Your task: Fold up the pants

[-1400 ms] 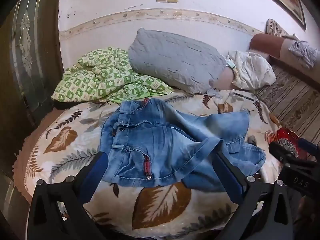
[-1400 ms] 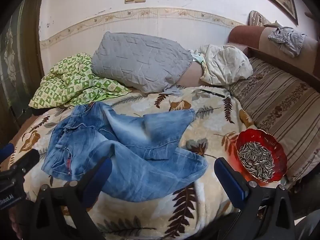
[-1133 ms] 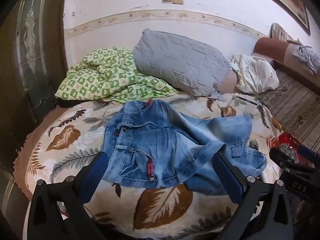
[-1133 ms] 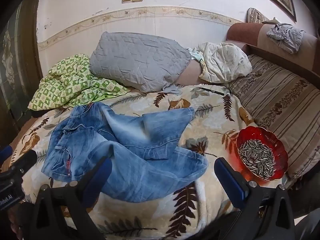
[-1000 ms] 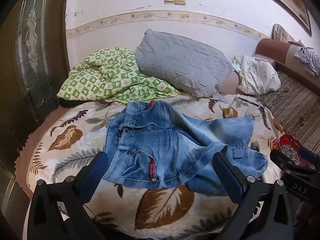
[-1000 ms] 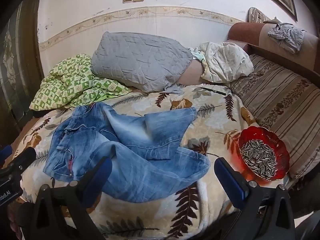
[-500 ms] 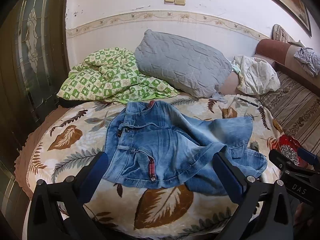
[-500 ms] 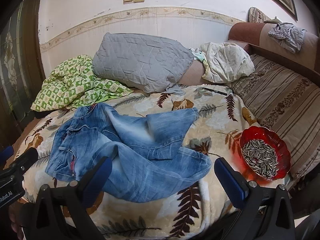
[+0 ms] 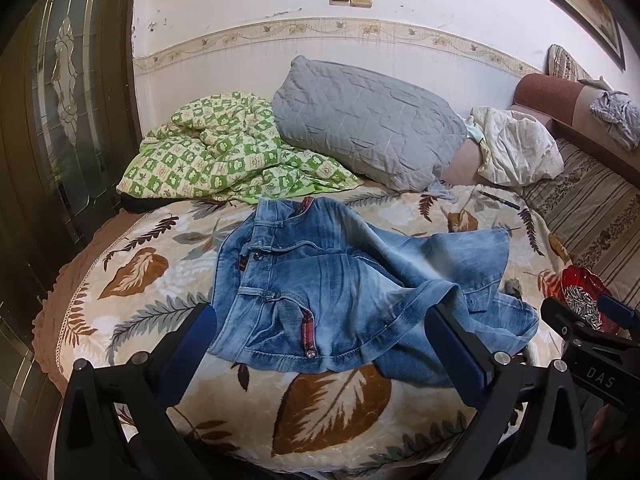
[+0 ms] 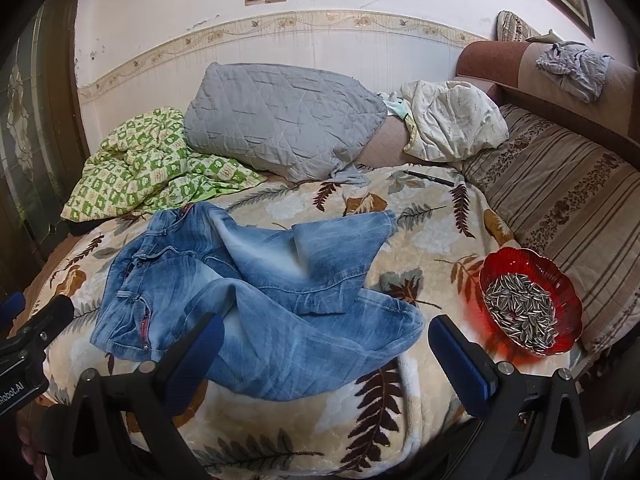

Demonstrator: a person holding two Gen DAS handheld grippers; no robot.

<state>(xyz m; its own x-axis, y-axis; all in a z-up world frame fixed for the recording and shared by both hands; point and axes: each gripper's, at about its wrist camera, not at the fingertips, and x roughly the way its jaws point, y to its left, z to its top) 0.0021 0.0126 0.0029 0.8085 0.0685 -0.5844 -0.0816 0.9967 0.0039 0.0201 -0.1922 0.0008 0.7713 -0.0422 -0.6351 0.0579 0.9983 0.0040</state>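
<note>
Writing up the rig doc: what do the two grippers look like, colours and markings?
Both match: black angular plastic frames with silver screw heads, each with two long blue pads as jaws. Left gripper; right gripper. Seen from the other's camera, the right gripper's body shows white "DAS" lettering and the left's shows "Robot.AI", both cut off. No cables or sleeves visible.

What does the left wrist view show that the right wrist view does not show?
Only the left view shows the right gripper, open, at its right edge, and more of the glass door.

Only the right view shows the whole red bowl of seeds, and the left gripper at its left edge; I cannot tell there whether its jaws are open.

Both show the crumpled jeans on the leaf blanket, the grey pillow, the green quilt and a pen.
</note>
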